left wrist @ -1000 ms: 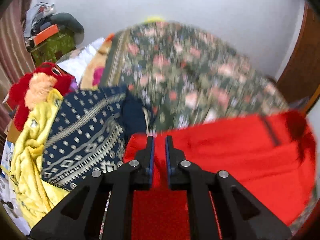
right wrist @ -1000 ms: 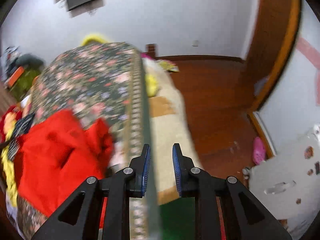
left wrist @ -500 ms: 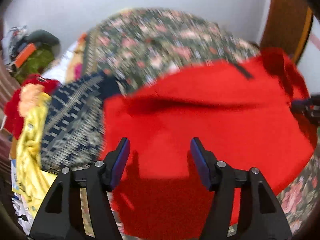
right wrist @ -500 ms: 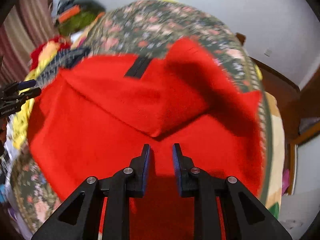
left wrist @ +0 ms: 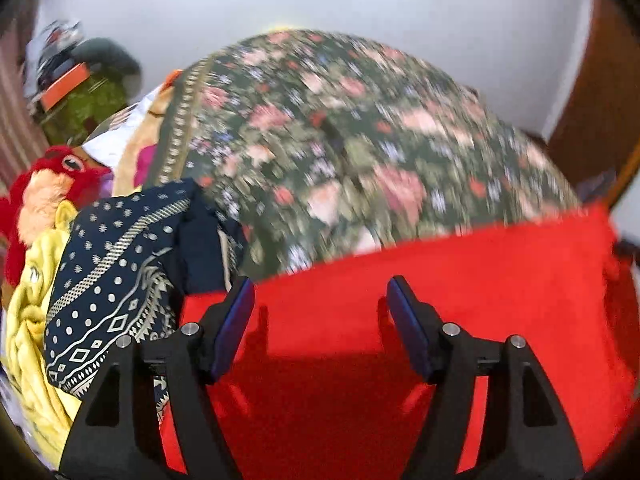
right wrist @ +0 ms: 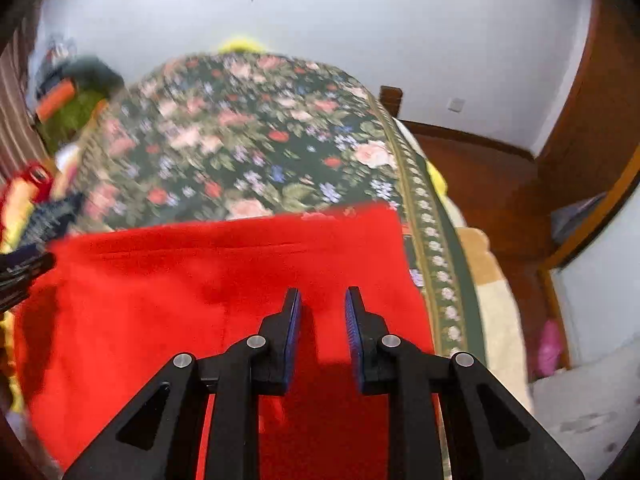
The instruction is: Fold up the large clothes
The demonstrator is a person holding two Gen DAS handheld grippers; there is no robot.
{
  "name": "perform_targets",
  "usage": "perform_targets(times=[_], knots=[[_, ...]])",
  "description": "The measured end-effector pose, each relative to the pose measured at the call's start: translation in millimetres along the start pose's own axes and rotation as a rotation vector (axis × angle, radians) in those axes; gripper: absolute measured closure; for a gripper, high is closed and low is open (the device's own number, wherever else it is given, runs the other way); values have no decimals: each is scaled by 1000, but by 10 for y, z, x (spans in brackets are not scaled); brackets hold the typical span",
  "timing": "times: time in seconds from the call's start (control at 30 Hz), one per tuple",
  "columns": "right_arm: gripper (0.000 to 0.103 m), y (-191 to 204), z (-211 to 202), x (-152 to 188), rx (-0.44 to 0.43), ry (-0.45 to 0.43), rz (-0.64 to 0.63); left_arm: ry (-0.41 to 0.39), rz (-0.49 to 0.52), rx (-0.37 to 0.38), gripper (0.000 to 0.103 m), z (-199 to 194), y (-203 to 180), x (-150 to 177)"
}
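At the far left edge of my left view a yellow cloth lies heaped, with a red plush toy above it. Just right of them sits a navy patterned cloth, its right edge touching the red garment, which is the piece being folded. The garment lies spread flat on the floral bedspread, across the near part of the bed, its far edge running nearly straight from side to side. My left gripper hangs over the garment's left part; its jaws have just been opening and now stand wide apart, with only flat cloth under the gap and nothing pinched between the blue pads. In my right view the same red garment fills the near bed, and my left gripper's dark tips show at its left edge. My right gripper sits over the garment's right part, near the bedspread's patterned border. Its jaws stand only a narrow slit apart, and I see no fold of cloth caught between the pads; the red fabric lies flat beneath them. Right of the bed are the wooden floor and, lower down, a pink object, too blurred to identify.
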State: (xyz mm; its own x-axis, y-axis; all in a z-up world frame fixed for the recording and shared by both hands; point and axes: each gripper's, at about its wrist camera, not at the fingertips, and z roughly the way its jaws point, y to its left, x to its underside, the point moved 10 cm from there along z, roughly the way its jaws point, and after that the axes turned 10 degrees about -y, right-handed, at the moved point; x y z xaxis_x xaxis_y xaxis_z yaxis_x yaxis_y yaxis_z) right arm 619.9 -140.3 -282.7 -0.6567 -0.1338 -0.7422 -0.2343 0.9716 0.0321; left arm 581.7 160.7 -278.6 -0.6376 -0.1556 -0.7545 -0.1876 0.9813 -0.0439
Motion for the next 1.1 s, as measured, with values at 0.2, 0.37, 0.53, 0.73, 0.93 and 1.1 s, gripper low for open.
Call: perform_targets(times=[0.2, 0.37, 0.53, 0.73, 0.93, 1.1], knots=[[85, 467, -197, 366, -112, 55, -139, 34, 6, 64, 35, -199, -58, 199], [85, 785, -264, 832, -148, 126, -252, 96, 118, 122, 35, -410, -254, 663], [84, 711, -262, 1107, -34, 116, -395, 171, 270, 131, 29, -582, -386, 1239], [0, 319, -476, 1090, 163, 34, -462, 81, 335, 60, 14, -851, -249, 1450], [0, -61, -631, 1311, 14, 132, -201, 116, 114, 117, 14, -975, 9, 1557], [0, -358, -791, 1473, -29, 172, -38, 135, -12, 128, 14, -1082, 223, 1655]])
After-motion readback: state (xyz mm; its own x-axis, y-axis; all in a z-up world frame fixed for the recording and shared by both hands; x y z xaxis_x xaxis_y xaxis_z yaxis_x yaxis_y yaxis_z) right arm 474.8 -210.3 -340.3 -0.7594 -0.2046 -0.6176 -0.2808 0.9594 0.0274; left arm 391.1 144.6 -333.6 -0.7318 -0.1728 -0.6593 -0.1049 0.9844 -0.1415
